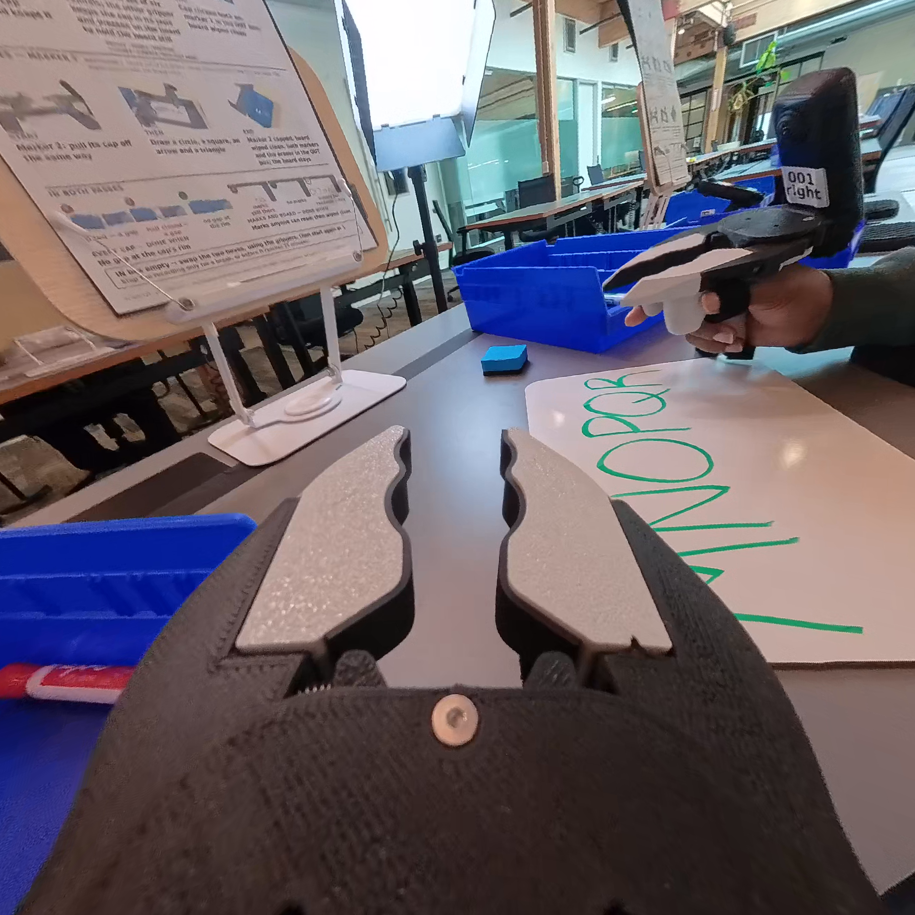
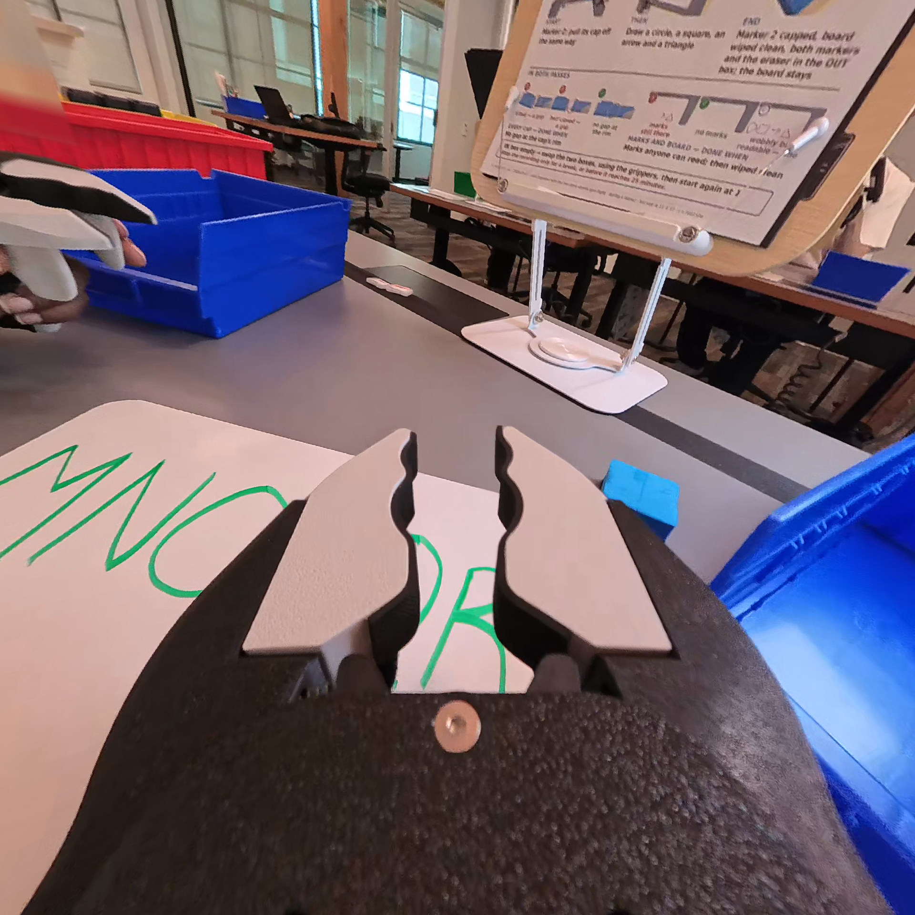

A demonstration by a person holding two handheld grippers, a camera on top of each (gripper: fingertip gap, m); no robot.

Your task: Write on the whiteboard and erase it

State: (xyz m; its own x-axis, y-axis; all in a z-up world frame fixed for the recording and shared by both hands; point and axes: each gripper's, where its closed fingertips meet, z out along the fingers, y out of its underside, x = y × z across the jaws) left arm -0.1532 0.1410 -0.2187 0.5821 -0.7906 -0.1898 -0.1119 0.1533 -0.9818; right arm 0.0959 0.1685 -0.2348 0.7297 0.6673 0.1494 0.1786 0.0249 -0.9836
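Note:
The whiteboard lies flat on the grey table and bears green handwritten letters; it also shows in the right wrist view. A blue eraser sits on the table just past the board's far corner. In the right wrist view the eraser is just right of my right fingers. My left gripper is open and empty over bare table left of the board. My right gripper is open and empty above the board's lettered end; it shows in the left wrist view, held by a hand.
A blue bin stands beyond the board. Another blue bin at my left holds a red marker. A white stand carries an instruction sheet. A red bin sits behind. My left gripper shows far left. One gripper's finger ends stand about 25 cm off the other's.

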